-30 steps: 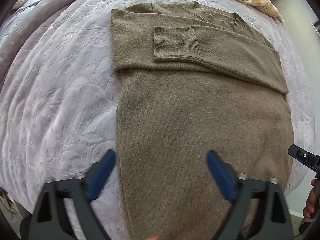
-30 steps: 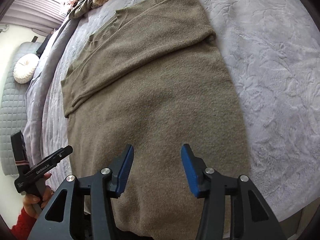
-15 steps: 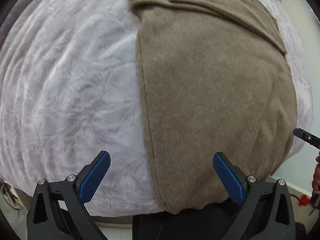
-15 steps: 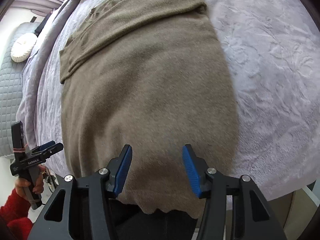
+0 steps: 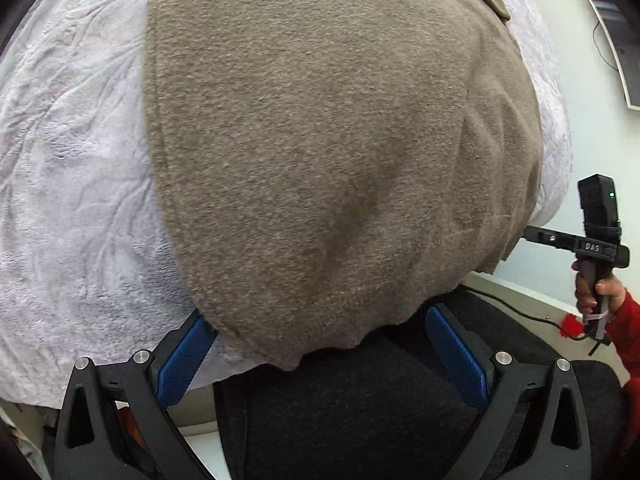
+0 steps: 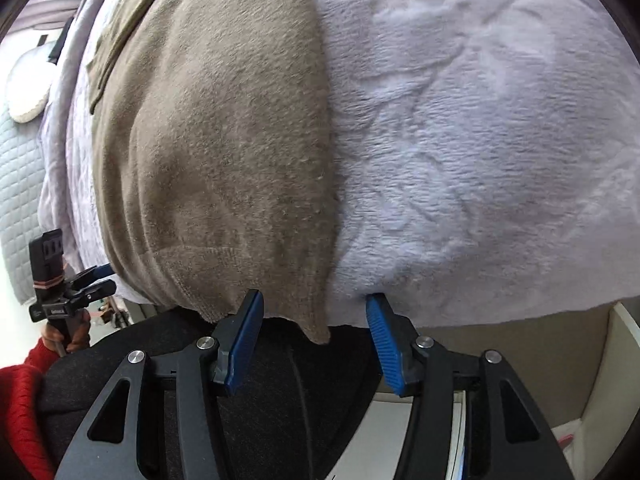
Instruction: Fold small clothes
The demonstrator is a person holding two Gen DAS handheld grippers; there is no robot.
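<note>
A brown knit sweater (image 5: 328, 152) lies flat on the pale lilac bed cover (image 5: 72, 184), its hem hanging over the near bed edge. My left gripper (image 5: 320, 344) is open, its blue pads on either side of the hem's left corner, just below the cloth. In the right wrist view the sweater (image 6: 216, 152) fills the left half. My right gripper (image 6: 316, 328) is open with the hem's right corner hanging between its jaws. The folded sleeves at the far end are mostly out of view.
The bed cover (image 6: 480, 140) spreads to the right. Each view shows the other gripper at the side, held by a hand in a red sleeve (image 5: 600, 248) (image 6: 60, 292). Dark trousers (image 5: 360, 408) are below the bed edge. A quilted grey surface with a white cushion (image 6: 24, 92) is at the left.
Both grippers have dropped back and down from over the sweater's body to its hem at the near bed edge. Both stay open, and the sweater has not moved.
</note>
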